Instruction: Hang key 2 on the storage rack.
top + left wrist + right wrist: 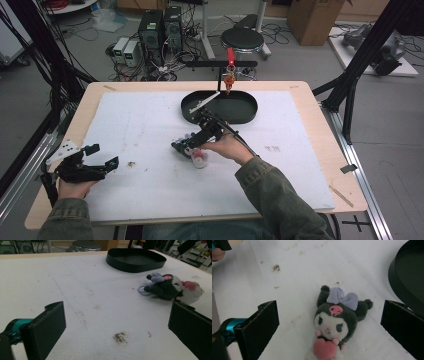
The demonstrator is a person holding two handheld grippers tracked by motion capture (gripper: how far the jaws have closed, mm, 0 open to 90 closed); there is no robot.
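White padding covers the worktop (150,200), and a black oval tray (220,107) is set toward its far side. A small plush doll (335,327), dark-hooded with a lilac bow and a pink heart at its chest, is laid flat on the padding, short of the tray. In the right gripper view the doll is seen directly between the fingers of the right gripper (192,145), which are spread wide with clear space on either side and nothing held. Its long axis runs straight ahead from those fingers, heart end nearest and bow end farthest, so the gap lies across its width. The tray lies beyond the right-hand finger. The left gripper (102,162) is held well apart near the worktop's near left edge, its fingers likewise wide and empty; from there the doll lies ahead and off past the right-hand finger. The right gripper is judged much the nearer, and only lowering and closing seem needed for a grasp.
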